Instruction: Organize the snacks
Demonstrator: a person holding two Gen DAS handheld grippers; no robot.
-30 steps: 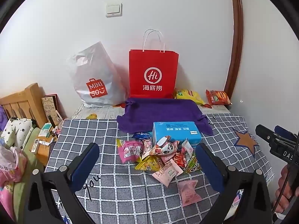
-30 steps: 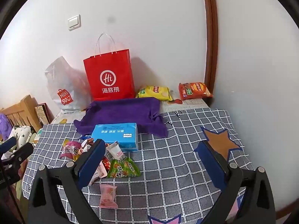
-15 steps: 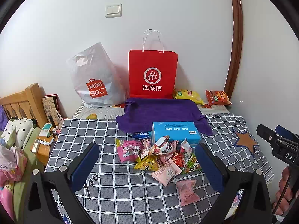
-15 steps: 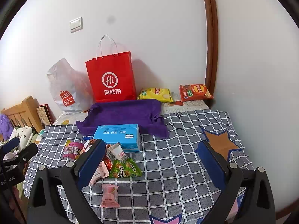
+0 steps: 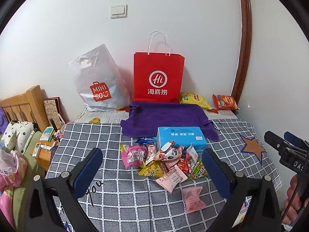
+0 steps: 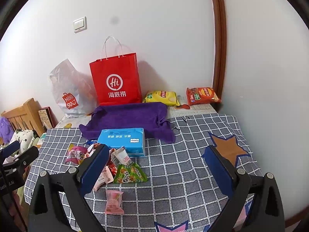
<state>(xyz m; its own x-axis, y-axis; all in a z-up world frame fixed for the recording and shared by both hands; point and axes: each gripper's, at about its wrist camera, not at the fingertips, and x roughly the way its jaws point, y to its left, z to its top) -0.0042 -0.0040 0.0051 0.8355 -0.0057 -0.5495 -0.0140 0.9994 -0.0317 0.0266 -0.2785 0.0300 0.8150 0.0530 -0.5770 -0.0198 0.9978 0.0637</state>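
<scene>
1. The left hand-held gripper (image 5: pixel 152 171) hovers released, holding nothing; the snack pile (image 5: pixel 166 160) lies just ahead between its fingers, likely lined up for sorting.
2. The right hand-held gripper (image 6: pixel 154 166) is also released and holding nothing, with the pile ahead to its left.
3. The packets are crinkly glossy pouches on a checked cloth surface (image 6: pixel 183 154), touching a blue tissue box (image 5: pixel 180 139); one pink packet (image 5: pixel 193 199) lies apart, nearer.
</scene>
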